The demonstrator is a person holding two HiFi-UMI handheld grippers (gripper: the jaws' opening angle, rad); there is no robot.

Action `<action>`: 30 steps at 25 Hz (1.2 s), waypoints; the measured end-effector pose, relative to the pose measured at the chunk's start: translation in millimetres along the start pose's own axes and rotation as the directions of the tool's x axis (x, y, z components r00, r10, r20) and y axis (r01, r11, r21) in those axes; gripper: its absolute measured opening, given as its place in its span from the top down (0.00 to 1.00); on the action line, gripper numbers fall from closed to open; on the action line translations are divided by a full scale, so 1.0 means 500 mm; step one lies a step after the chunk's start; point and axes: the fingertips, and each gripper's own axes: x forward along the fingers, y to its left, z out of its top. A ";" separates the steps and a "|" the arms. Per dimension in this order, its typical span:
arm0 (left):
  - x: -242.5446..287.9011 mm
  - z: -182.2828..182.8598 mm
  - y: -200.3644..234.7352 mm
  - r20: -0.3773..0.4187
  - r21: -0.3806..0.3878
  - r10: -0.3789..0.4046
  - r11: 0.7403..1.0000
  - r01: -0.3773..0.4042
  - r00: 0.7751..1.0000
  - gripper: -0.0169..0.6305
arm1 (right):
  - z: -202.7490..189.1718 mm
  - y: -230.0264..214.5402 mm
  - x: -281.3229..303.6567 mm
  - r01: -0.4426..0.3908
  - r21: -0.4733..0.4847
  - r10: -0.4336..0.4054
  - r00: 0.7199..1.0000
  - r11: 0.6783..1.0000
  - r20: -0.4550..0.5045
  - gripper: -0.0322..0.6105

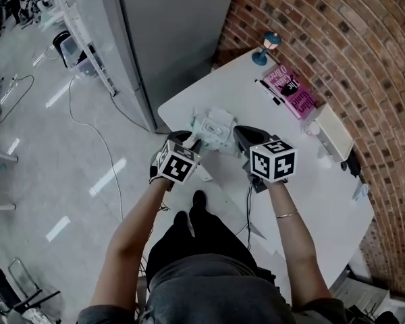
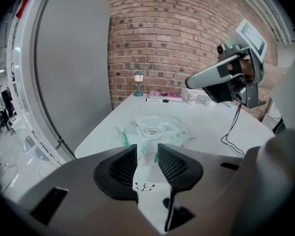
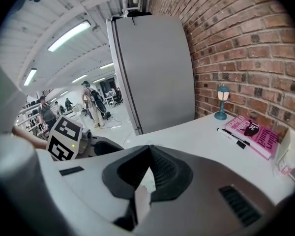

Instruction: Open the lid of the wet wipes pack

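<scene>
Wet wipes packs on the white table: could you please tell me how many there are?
1. The wet wipes pack lies by the table's edge nearest the person, right at the left gripper's tips. It and the right gripper cover some tabletop, so another could be hidden.

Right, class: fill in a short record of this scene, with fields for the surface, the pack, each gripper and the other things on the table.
Surface: white table beside a brick wall
Pack: wet wipes pack lying flat, lid looks closed
Left gripper: jaws apart, pack's near edge in the gap, no grip seen
Right gripper: jaws together, empty, held above the table
Other things: small lamp, pink book, black marker near the wall
</scene>
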 end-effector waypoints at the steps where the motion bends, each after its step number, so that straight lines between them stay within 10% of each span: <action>1: -0.008 -0.001 0.002 0.005 -0.001 0.008 1.000 -0.008 1.000 0.76 | -0.003 0.007 -0.004 0.001 0.010 -0.001 1.000 1.000 0.010 0.94; 30: -0.155 0.011 -0.004 0.205 -0.138 0.064 0.990 -0.035 0.977 0.93 | -0.108 0.083 -0.121 0.162 0.213 -0.202 0.962 0.964 0.181 0.94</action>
